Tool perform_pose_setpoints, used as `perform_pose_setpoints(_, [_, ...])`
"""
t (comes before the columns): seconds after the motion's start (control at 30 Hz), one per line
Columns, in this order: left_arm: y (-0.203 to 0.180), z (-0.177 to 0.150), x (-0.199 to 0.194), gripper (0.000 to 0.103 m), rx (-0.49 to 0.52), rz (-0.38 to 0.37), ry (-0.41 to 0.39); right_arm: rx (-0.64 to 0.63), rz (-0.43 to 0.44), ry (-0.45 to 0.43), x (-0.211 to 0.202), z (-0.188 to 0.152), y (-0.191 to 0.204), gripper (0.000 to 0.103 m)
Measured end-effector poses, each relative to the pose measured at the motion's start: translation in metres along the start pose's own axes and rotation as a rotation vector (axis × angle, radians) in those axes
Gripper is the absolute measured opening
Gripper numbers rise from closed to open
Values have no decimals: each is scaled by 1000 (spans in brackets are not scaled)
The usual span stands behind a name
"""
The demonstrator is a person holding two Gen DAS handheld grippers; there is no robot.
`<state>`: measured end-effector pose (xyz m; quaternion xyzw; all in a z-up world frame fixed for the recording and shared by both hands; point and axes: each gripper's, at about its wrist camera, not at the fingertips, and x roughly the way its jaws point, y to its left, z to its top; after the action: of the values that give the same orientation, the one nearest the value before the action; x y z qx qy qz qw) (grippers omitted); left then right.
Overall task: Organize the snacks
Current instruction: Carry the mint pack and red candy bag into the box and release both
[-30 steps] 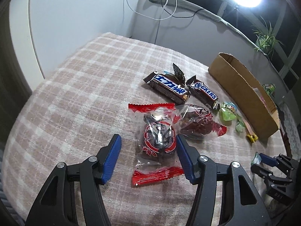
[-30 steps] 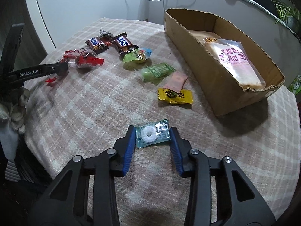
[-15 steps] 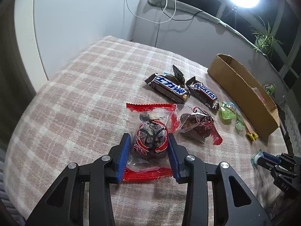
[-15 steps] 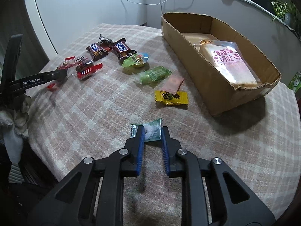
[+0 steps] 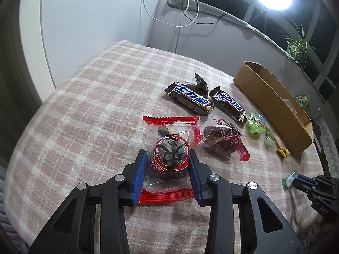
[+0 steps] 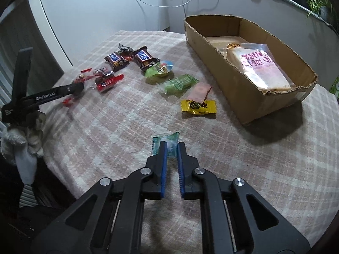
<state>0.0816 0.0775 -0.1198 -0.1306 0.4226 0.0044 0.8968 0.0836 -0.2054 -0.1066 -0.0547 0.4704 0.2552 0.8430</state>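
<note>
Both jaws have just closed, the left gripper (image 5: pixel 168 164) onto the red-edged snack packet (image 5: pixel 169 154) and the right gripper (image 6: pixel 170 148) onto the mint candy (image 6: pixel 167 142), both still on the checked cloth (image 6: pixel 118 127), seemingly ready for carrying to the cardboard box (image 6: pixel 271 103).

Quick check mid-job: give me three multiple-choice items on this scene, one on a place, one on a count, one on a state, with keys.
1. Where does the bagged toast lie?
A. in the cardboard box
B. on the cloth beside it
C. under the chocolate bars

2. How many Snickers bars lie on the checked cloth?
A. one
B. two
C. four

3. The right tool is
A. wide open, nothing between
B. shut on the teal mint candy
C. shut on the yellow candy

Key: 1 A, the toast sits between the box walls; 2 B, two brown bars side by side; 3 B, the pads pinch the teal wrapper.
</note>
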Motion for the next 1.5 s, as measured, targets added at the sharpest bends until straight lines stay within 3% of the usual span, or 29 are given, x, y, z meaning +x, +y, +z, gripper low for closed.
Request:
perform_pose_setpoints(0.13, [1, 0, -1, 36, -4, 0, -2, -4, 26, -2, -5, -2, 5, 5])
perform_pose_setpoints(0.67, [-8, 9, -22, 36, 2, -32, -63, -13, -21, -104, -34, 17, 5, 4])
perform_pose_setpoints(1.17, [-73, 57, -21, 35, 96, -162, -126, 18, -57, -239, -60, 87, -36, 4])
perform_pose_setpoints(1.5, [-128, 91, 2, 35, 167, -232, -118, 50, -71, -272, -55, 141, -70, 4])
